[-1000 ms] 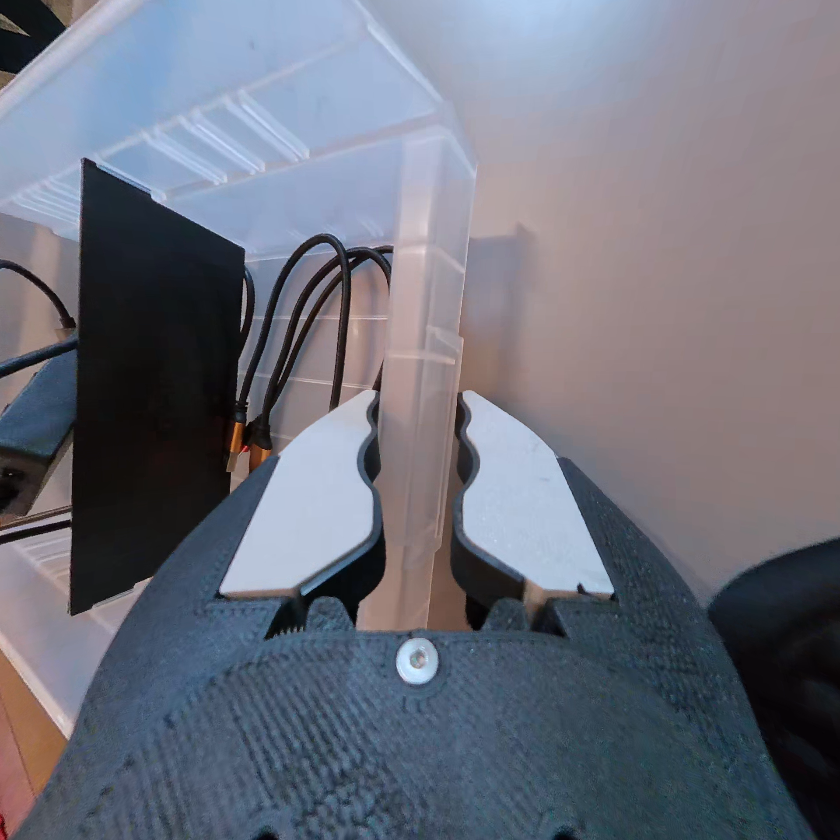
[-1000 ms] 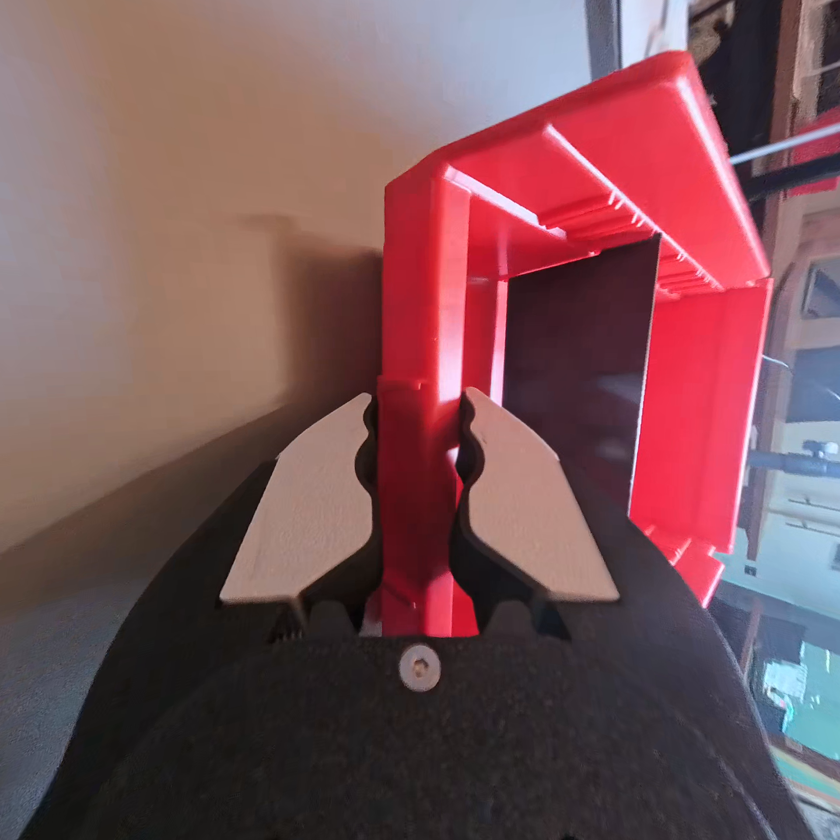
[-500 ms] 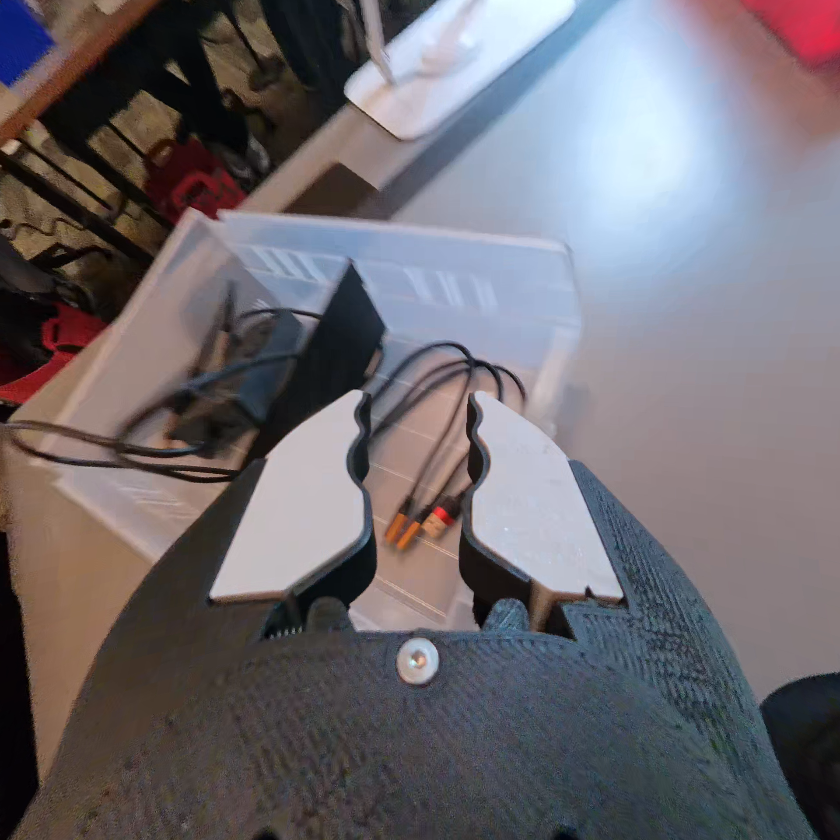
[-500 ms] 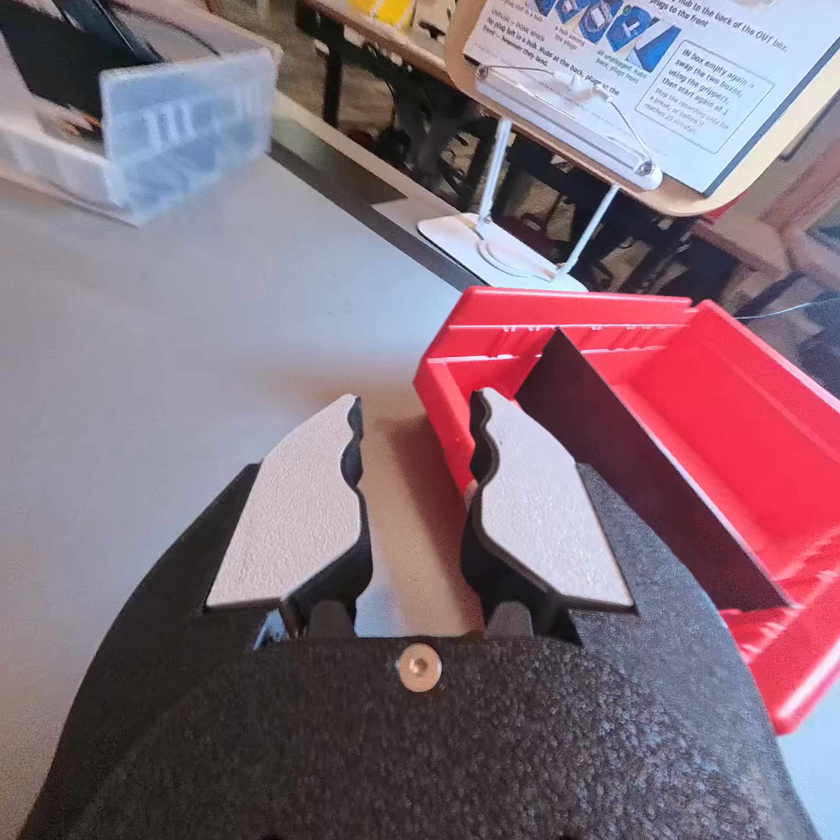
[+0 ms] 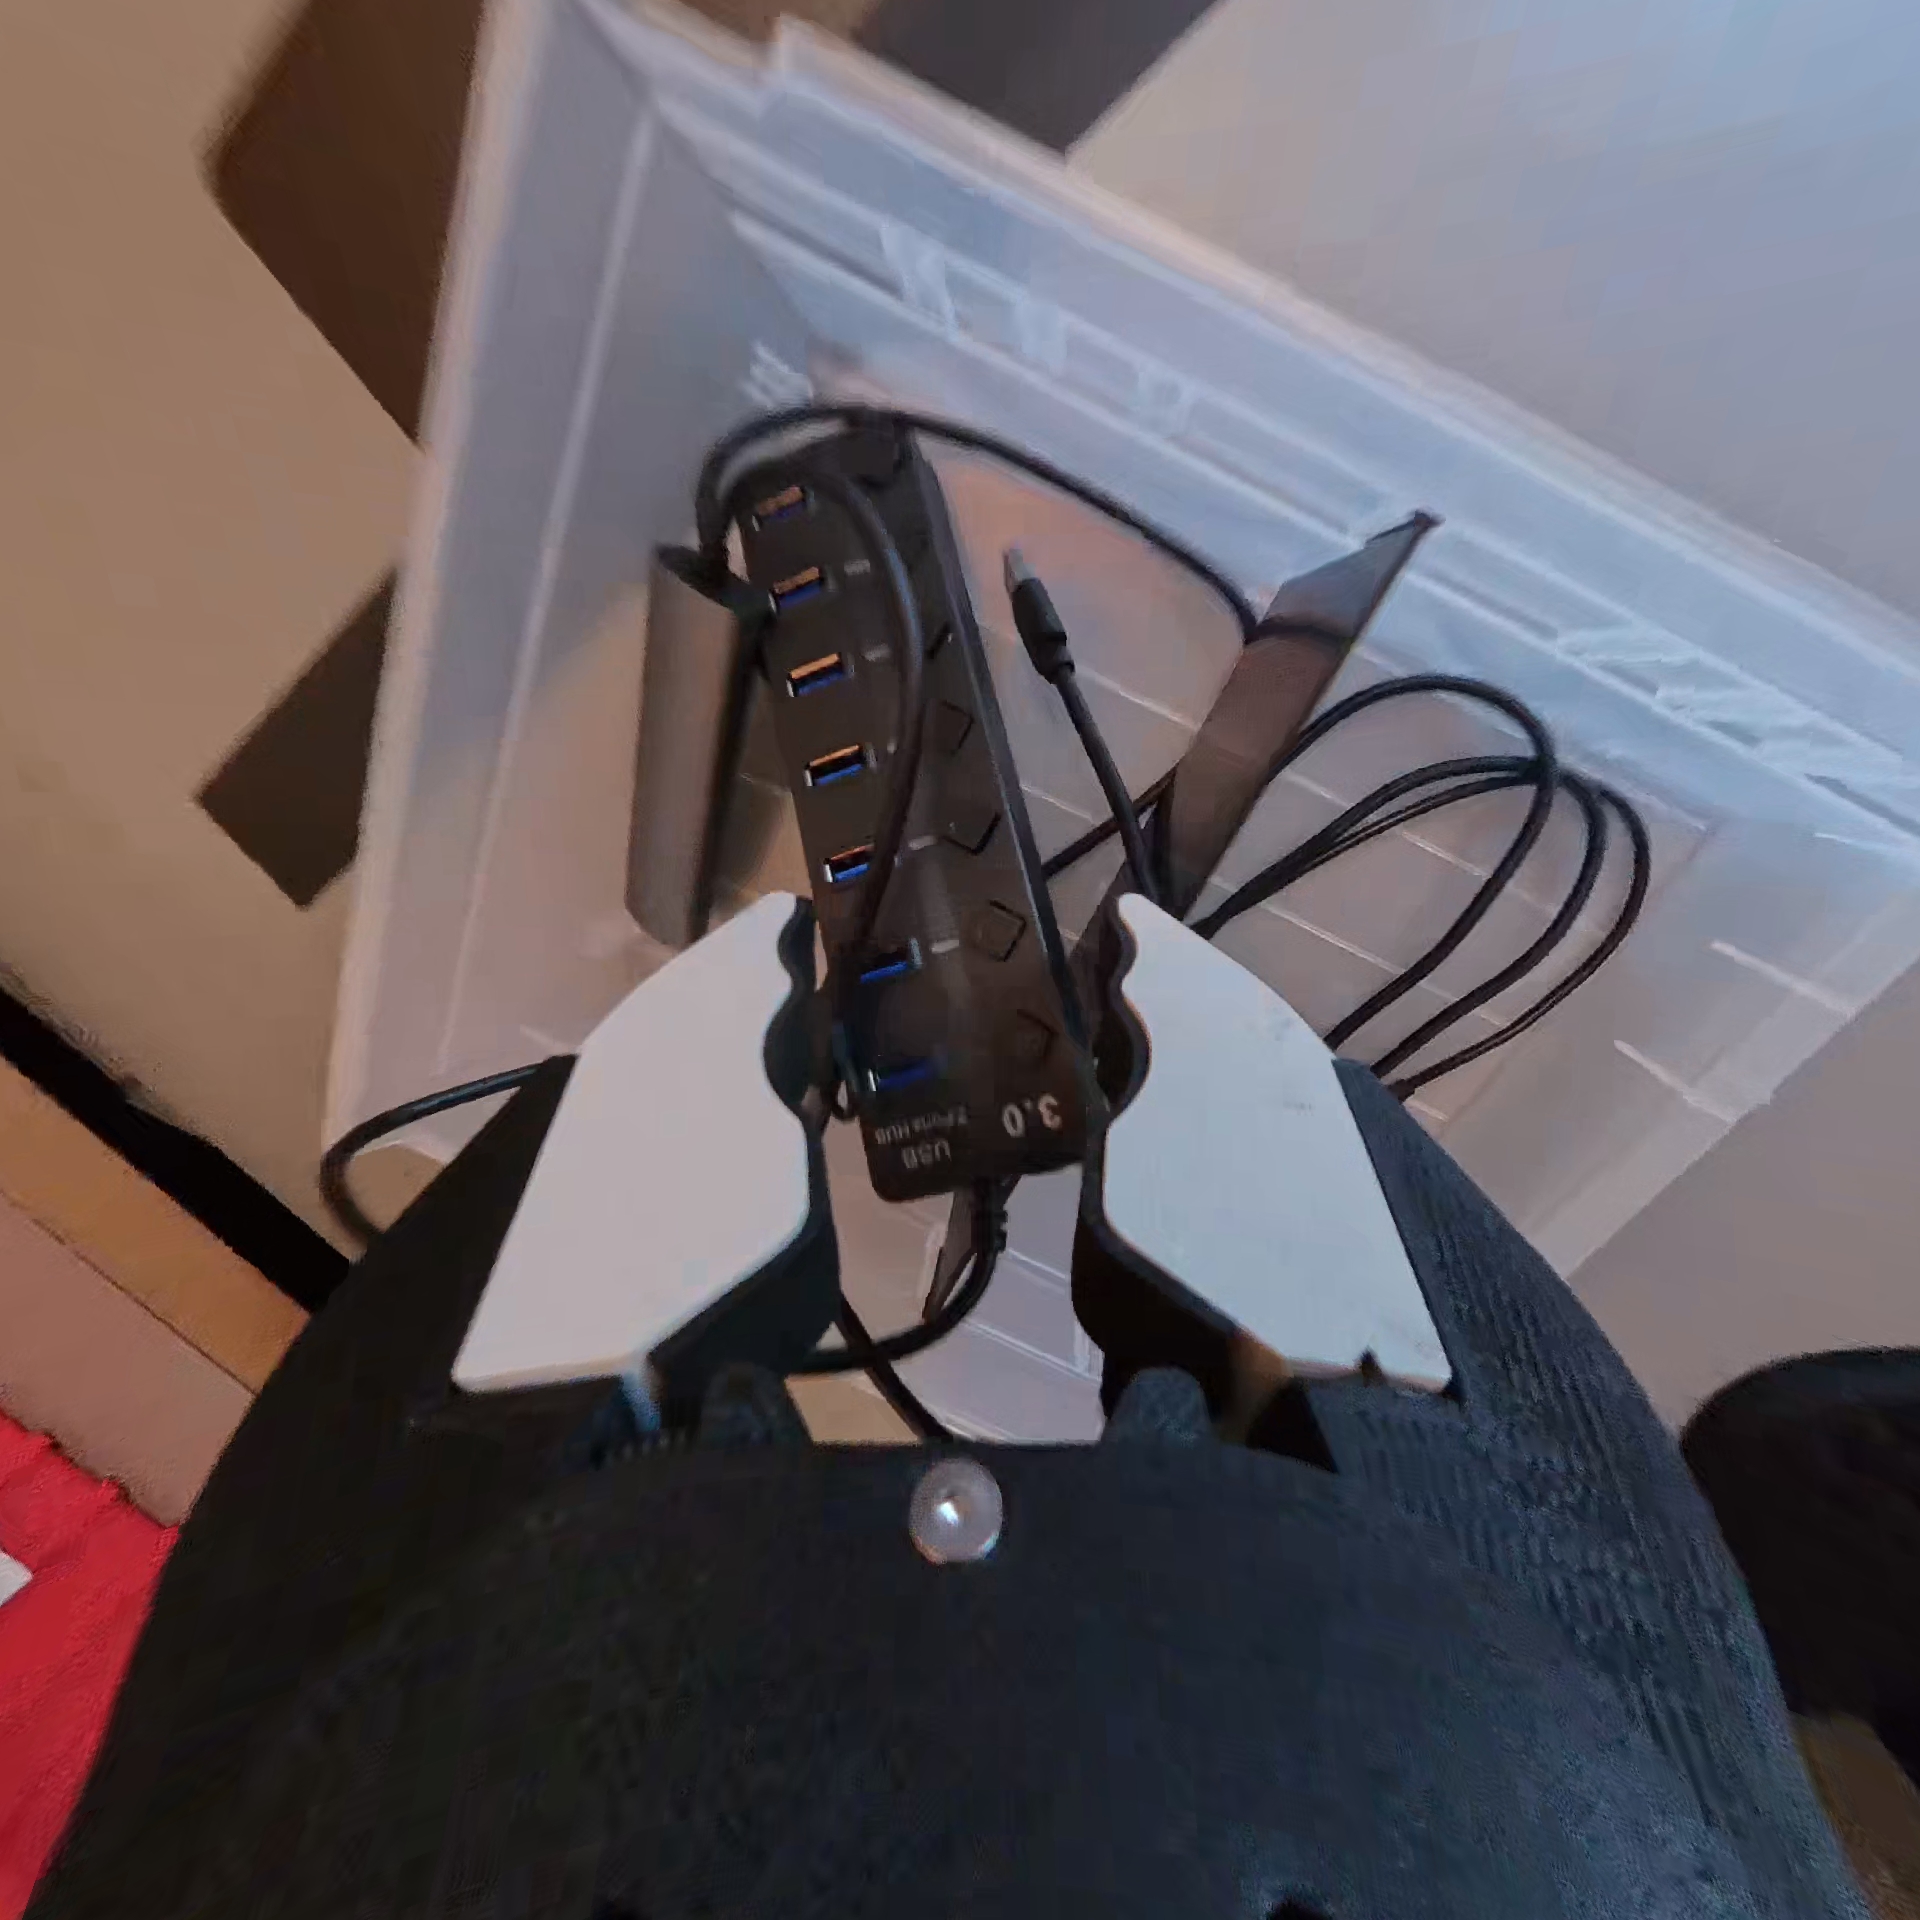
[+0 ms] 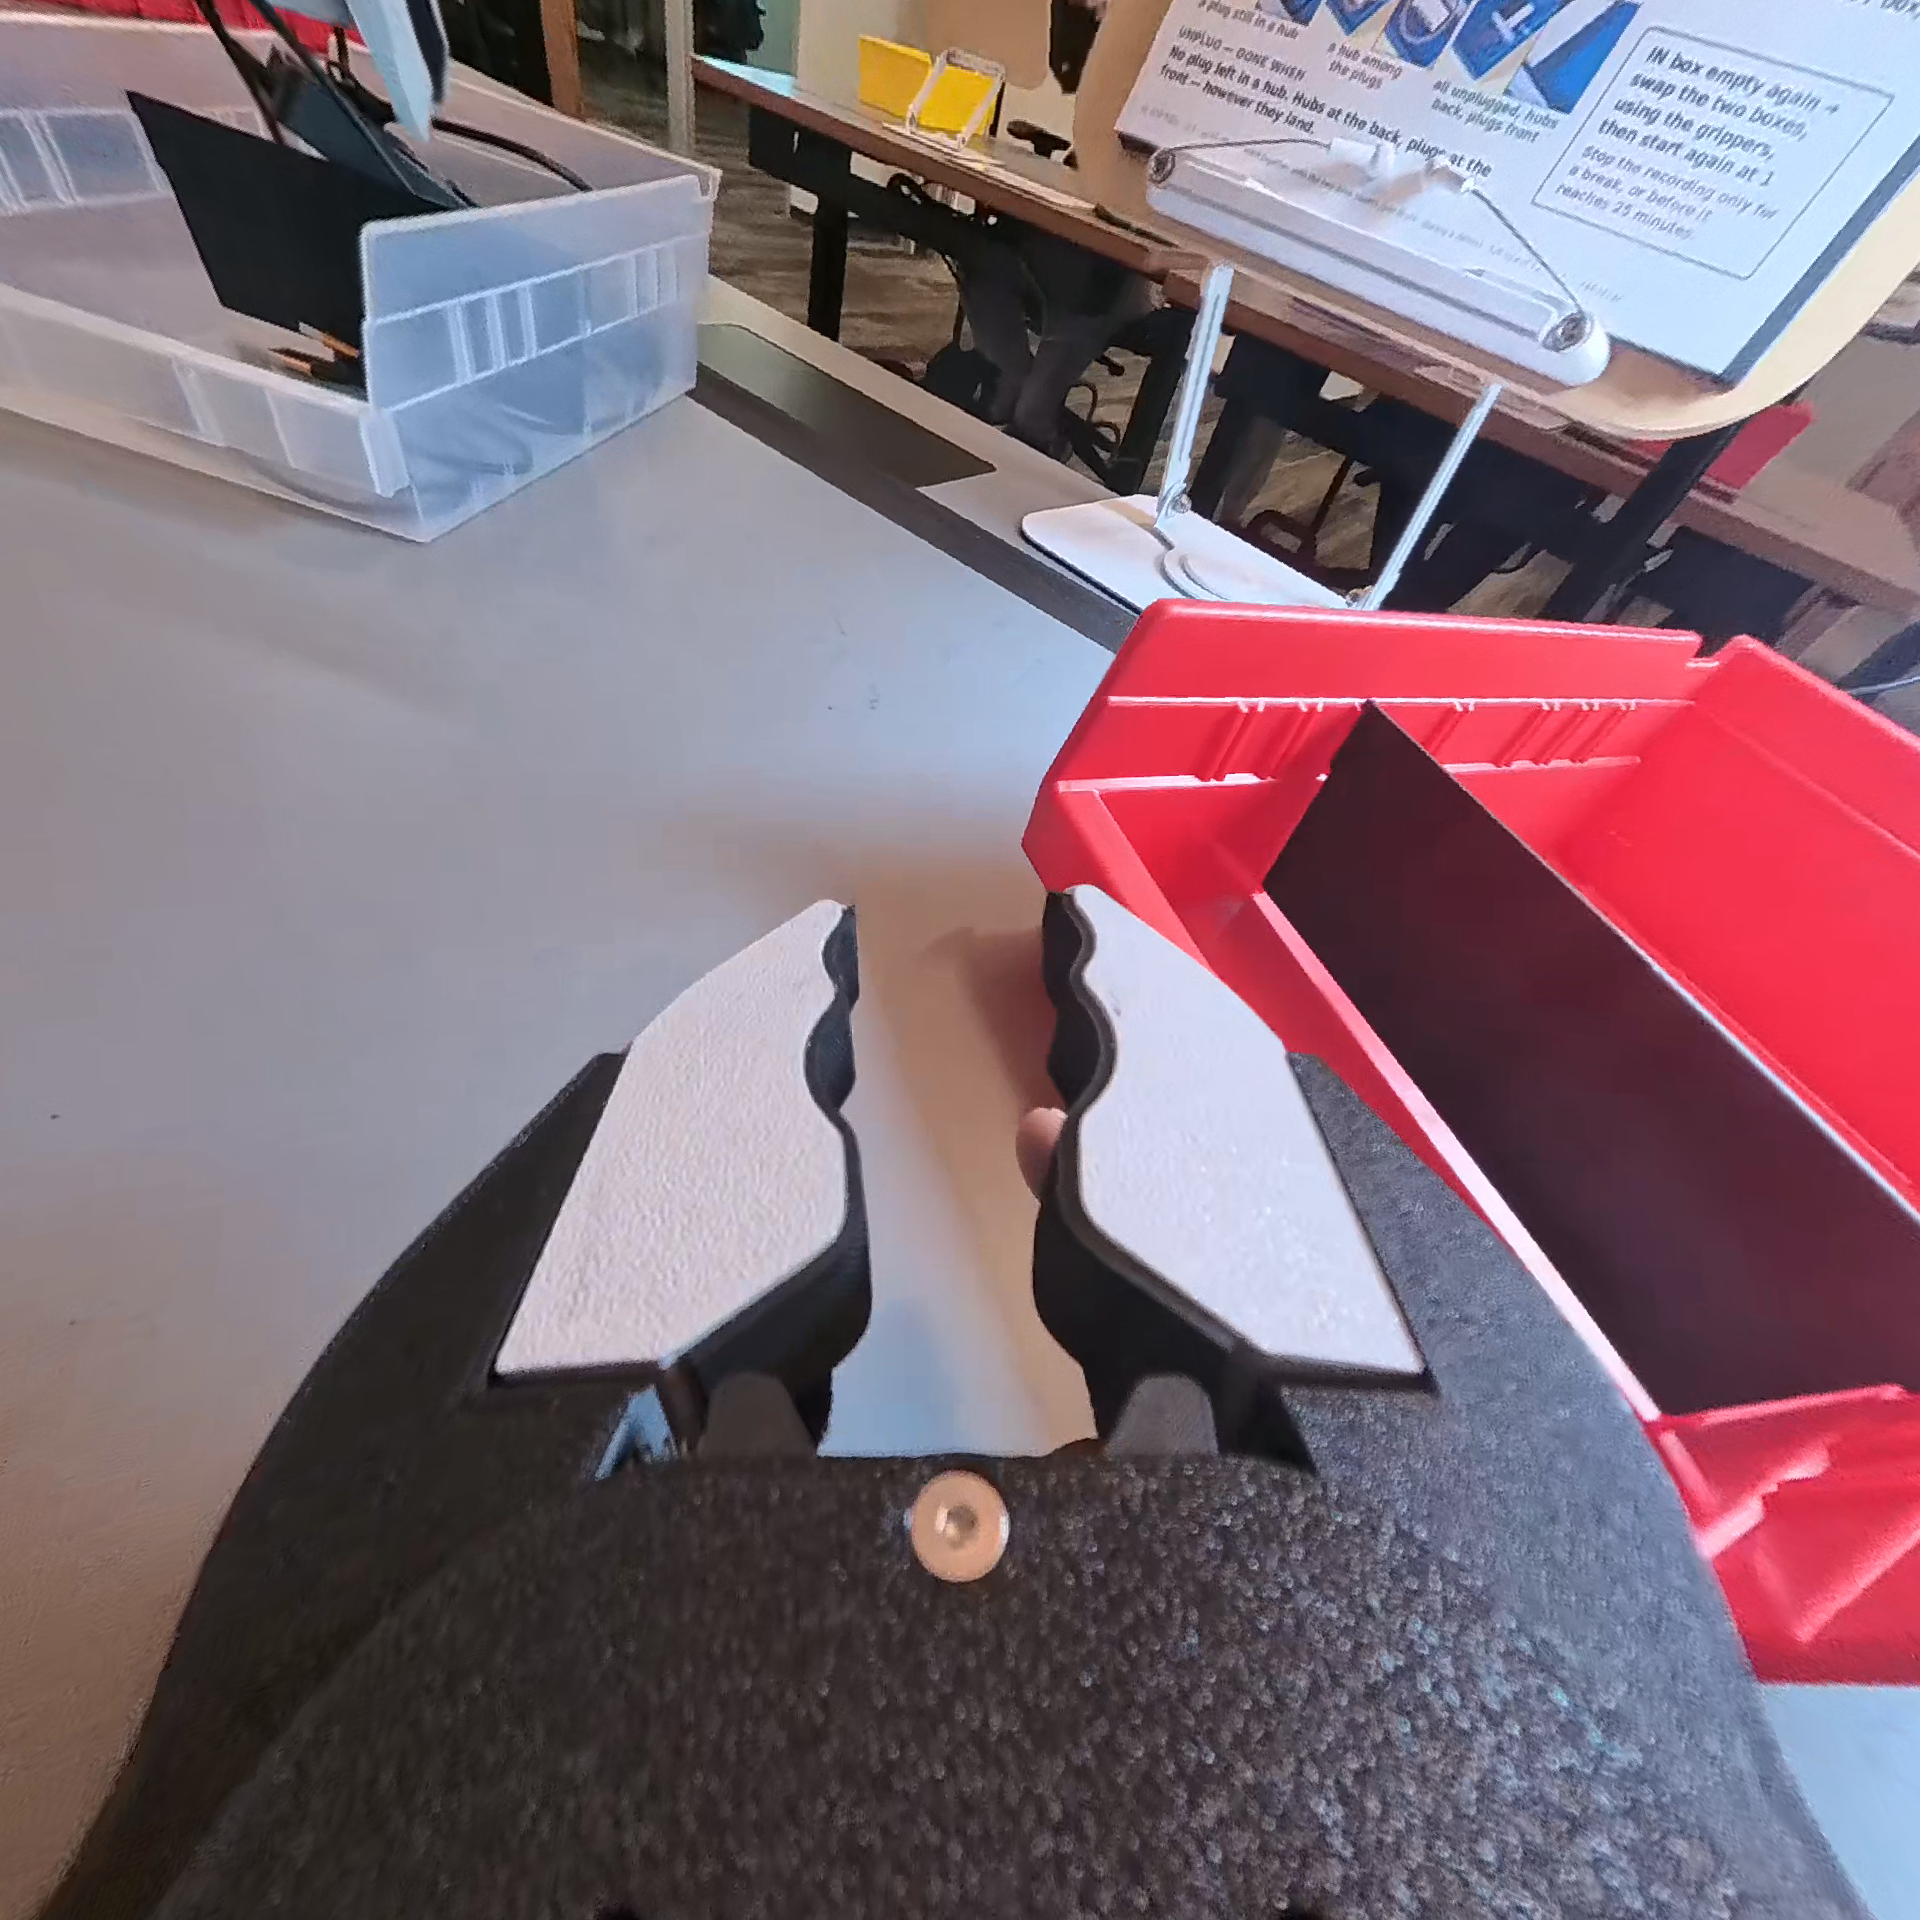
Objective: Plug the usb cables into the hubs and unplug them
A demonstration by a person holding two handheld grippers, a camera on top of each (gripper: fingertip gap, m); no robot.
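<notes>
L cam: my left gripper [image 5: 954, 977] clamped the black hub [image 5: 914, 821] over the clear bin [image 5: 1351, 520], cables [image 5: 1507, 862] inside.
R cam only: right gripper [image 6: 948, 971] spread, grasping nothing, above table [image 6: 416, 779] beside red bin [image 6: 1558, 831] w/ black divider [image 6: 1558, 1029].

Warm, bright light; motion blur, wide-angle edge distortion.

A pale grey table [image 6: 436, 748] is stretching out ahead of me, catching soft warm light, with a dark strip [image 6: 831, 416] running along its far edge. Beyond it a wooden desk [image 6: 997, 177] on dark legs is standing over a dim floor, and a white stand [image 6: 1195, 530] is holding up a printed board [image 6: 1621, 135]. Something red [image 5: 62, 1621] is showing below the table's edge, possibly cloth, though it is too blurred to tell.
</notes>
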